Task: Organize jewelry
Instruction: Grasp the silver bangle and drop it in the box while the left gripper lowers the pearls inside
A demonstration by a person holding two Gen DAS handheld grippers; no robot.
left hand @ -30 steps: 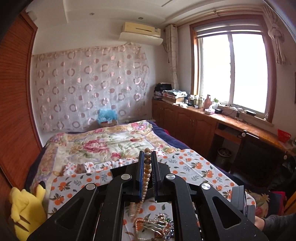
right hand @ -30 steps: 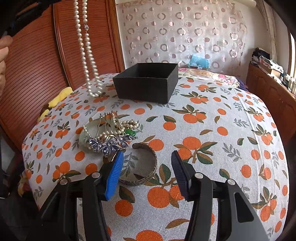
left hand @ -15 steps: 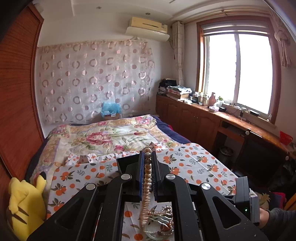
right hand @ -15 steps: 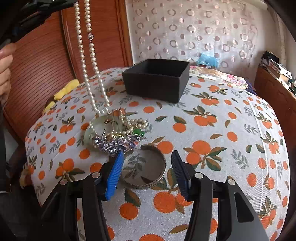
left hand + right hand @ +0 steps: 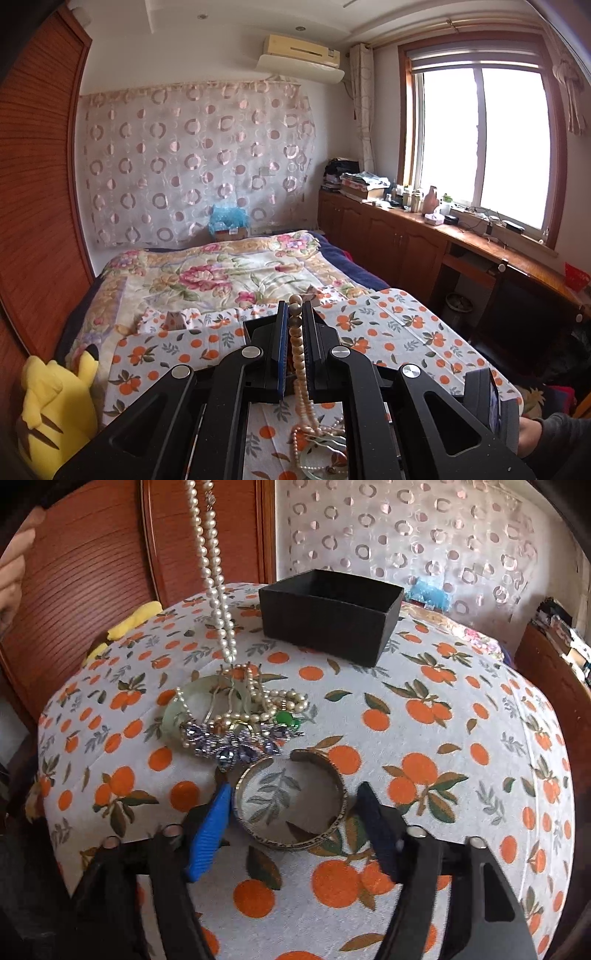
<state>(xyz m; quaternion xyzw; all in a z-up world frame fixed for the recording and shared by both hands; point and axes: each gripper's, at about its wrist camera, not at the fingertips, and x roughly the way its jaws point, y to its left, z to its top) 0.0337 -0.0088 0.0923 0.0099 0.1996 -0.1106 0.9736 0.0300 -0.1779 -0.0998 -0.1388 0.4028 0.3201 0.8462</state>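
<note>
My left gripper [image 5: 294,314] is shut on a pearl necklace [image 5: 297,347], whose strand [image 5: 216,587] hangs down with its lower end just above a tangled jewelry pile [image 5: 236,716]. That pile holds a pale green bangle [image 5: 175,710], loose pearls and a purple crystal piece [image 5: 231,744]. A metal cuff bracelet [image 5: 291,799] lies flat on the orange-print cloth between the fingers of my right gripper [image 5: 293,797], whose jaws are opening; the pads stand beside the cuff without pressing it. Behind stands an open black box [image 5: 330,613], which looks empty.
The orange-print cloth [image 5: 461,738] covers a rounded table. A wooden slatted wardrobe [image 5: 85,572] and a yellow plush toy [image 5: 55,402] are at the left. A bed with a floral quilt [image 5: 207,273] lies beyond, wooden cabinets [image 5: 388,243] under the window. A person's hand [image 5: 532,434] holds the right gripper.
The hanging necklace has swung toward the jewelry pile. My right gripper has come lower around the cuff and its fingers have spread wider.
</note>
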